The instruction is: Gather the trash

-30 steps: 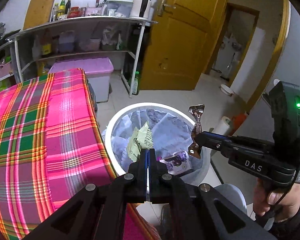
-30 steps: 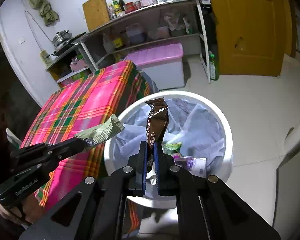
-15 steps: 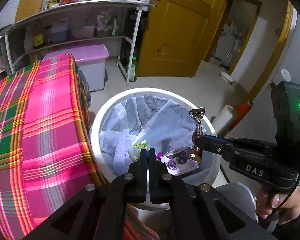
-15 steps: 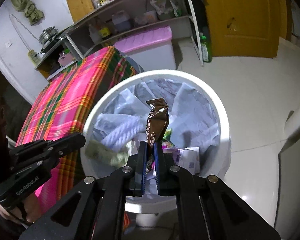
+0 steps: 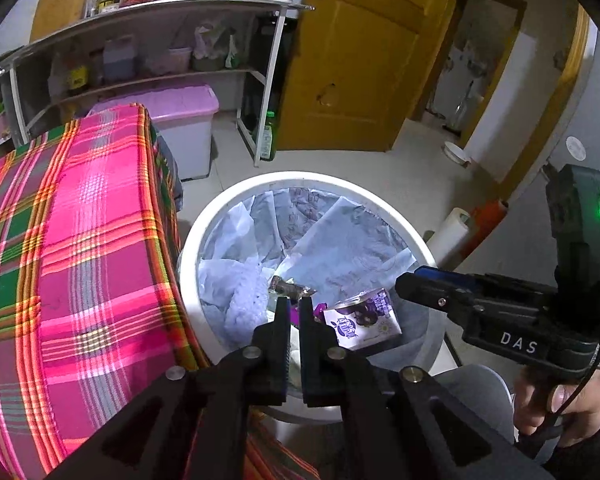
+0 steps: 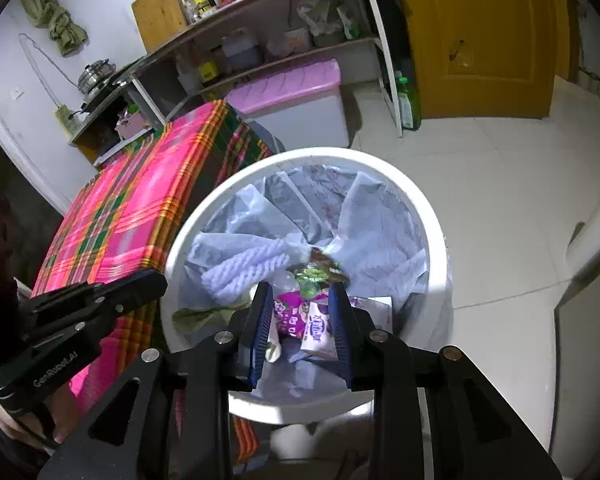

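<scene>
Black plastic fingers of the right gripper [image 6: 300, 304] stand wide apart in the nearest foreground of the right wrist view, blue pads facing each other, nothing between them, poised above the near side of the white trash bin [image 6: 436, 216]. In the left wrist view, the left gripper [image 5: 294, 306] holds its fingers only a narrow slit apart, with nothing gripped, also over the bin's near rim; the right gripper [image 5: 410, 282] enters that view from the right, held by a hand [image 5: 556, 404]. Inside the bin, lined with a pale blue bag [image 6: 364, 208], the trash lies in a heap: a purple-and-white carton [image 5: 364, 318], a purple packet [image 6: 288, 316], a green wrapper [image 6: 312, 276], and a brown wrapper [image 5: 290, 289] resting on top near the centre. A further olive-green wrapper [image 6: 204, 314] lies against the bin's left inner wall. To the left, touching the bin, hangs the pink plaid tablecloth [image 5: 80, 240] of a table. Beyond the table stands a storage box with a pink lid [image 5: 180, 100], set under a metal shelf unit [image 5: 160, 8] carrying bottles and jars. Farthest back are a yellow-brown door [image 5: 364, 60] and a green bottle [image 6: 406, 100] on the tiled floor beside the shelf leg.
</scene>
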